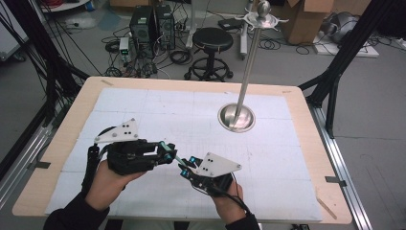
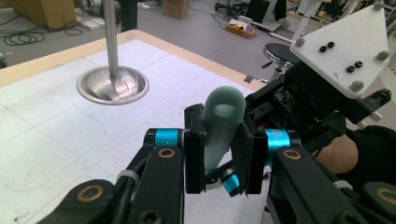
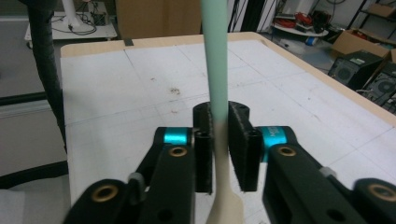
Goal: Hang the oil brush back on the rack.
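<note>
At lower centre of the high view, the left gripper (image 1: 168,154) is clamped on the looped end of the pale green, cream-tipped plastic utensil (image 2: 223,126); the right gripper (image 3: 220,156) pinches its slim handle. Keep both grips aligned; avoid twisting.

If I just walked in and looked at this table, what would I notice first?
Probably the two black grippers meeting near the front edge of the white table: the left gripper and the right gripper both pinch one pale green utensil handle between them. Next, the tall shiny metal stand rising from its round base toward the table's far right.
</note>
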`<control>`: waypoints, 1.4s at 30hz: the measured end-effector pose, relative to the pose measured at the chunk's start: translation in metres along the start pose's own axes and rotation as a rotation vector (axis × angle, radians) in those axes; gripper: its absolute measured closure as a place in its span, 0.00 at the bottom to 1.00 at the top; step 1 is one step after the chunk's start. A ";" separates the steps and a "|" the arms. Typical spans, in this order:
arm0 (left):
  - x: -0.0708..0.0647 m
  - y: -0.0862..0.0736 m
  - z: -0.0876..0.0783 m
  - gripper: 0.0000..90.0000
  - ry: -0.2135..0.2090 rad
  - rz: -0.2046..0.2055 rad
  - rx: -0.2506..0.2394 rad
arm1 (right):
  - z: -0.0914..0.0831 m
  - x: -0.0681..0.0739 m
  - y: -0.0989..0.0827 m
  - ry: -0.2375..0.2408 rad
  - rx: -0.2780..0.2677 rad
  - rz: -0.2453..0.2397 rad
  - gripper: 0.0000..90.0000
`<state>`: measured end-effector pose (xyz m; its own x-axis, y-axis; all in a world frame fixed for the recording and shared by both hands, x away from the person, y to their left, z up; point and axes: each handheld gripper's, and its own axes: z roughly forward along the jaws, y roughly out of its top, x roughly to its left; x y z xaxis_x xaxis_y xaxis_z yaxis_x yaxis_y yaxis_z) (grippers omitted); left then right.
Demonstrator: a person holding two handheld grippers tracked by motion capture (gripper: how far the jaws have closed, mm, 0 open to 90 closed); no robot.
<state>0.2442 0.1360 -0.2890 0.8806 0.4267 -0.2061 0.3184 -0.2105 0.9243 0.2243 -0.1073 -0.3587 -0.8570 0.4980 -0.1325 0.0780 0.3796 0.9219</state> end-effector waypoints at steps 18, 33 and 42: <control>0.009 -0.006 -0.005 0.54 -0.049 -0.004 -0.151 | -0.006 0.004 0.004 0.017 -0.010 0.013 0.93; 0.015 -0.014 -0.017 0.50 -0.286 0.033 -0.305 | -0.011 -0.008 -0.002 0.394 -0.140 0.128 0.93; 0.010 -0.015 -0.013 0.56 -0.390 0.060 -0.293 | -0.007 -0.010 -0.007 0.513 -0.182 0.167 0.93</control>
<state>0.2431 0.1548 -0.3009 0.9781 0.0480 -0.2028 0.2000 0.0559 0.9782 0.2286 -0.1204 -0.3609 -0.9818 0.0798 0.1721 0.1833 0.1655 0.9690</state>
